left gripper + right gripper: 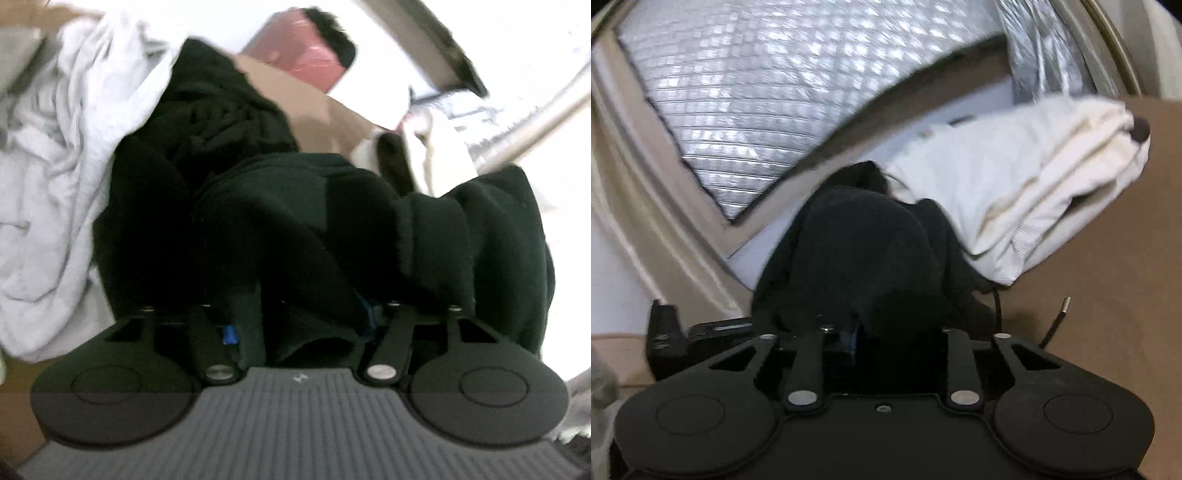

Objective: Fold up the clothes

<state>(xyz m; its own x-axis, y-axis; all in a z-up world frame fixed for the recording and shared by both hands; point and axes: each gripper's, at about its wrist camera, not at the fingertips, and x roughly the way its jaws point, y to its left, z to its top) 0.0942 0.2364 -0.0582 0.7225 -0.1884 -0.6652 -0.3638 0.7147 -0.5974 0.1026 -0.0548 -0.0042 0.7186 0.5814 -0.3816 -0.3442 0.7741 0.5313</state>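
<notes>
Looking along the left gripper, we see a black garment bunched into thick folds right at our fingers; dark cloth fills the gap between them, and the fingers are half-closed on it, though black on black keeps us from seeing the pads press. The garment's bulk runs across the view from side to side, with one heap rising away toward a brown cardboard box behind it. A pale grey garment lies crumpled along its left edge, touching it. A red object sits beyond the box, too blurred for us to read anything on it.

From the right wrist, the right gripper is drawn narrow, and a mound of the same black cloth rises straight out from between its fingers, so we take it as gripped there; its long line points away from us. A folded white garment lies just to the right of it, its long axis slanting up to the right, resting on a brown surface. A quilted silver sheet fills the far left, framed by a beige edge.

We find no brand, label or writing that can be read in either view.

Open room is scarce: cloth crowds the left gripper on three sides, while bare brown surface lies open to the right of the right gripper, crossed by a thin black cable.
</notes>
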